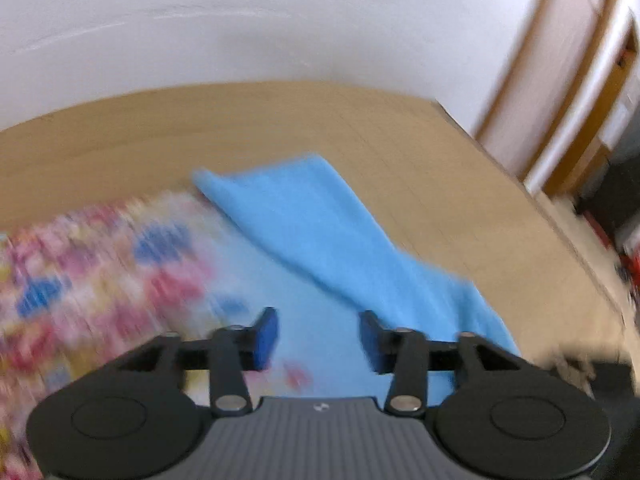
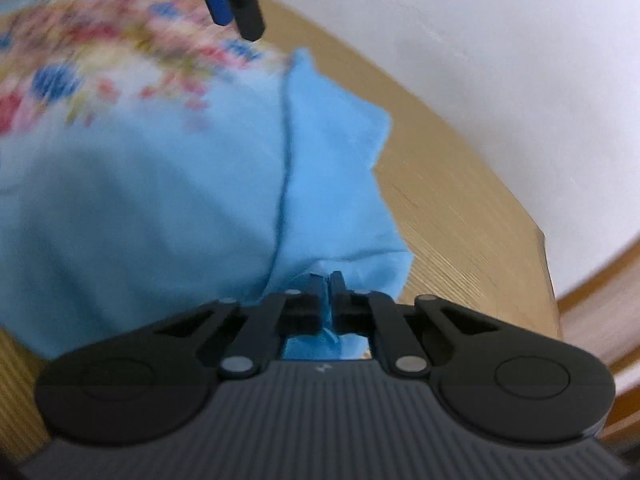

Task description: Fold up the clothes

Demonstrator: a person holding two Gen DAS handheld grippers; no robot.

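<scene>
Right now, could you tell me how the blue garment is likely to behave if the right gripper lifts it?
The blue garment will probably drape limply: it already creases where the right gripper pinches it. It looks thin, likely light. It may drag across the table.

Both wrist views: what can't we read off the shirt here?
- Blue garment, left wrist view: floral print motion-blurred, motifs unreadable.
- Right wrist view: its near hem is hidden under the right gripper, shut on the fabric.
- Left gripper: garment's outline cut by frame edges.

Light-blue garment [image 2: 168,200] with pink-and-blue floral print; tan table [image 1: 420,140].
</scene>
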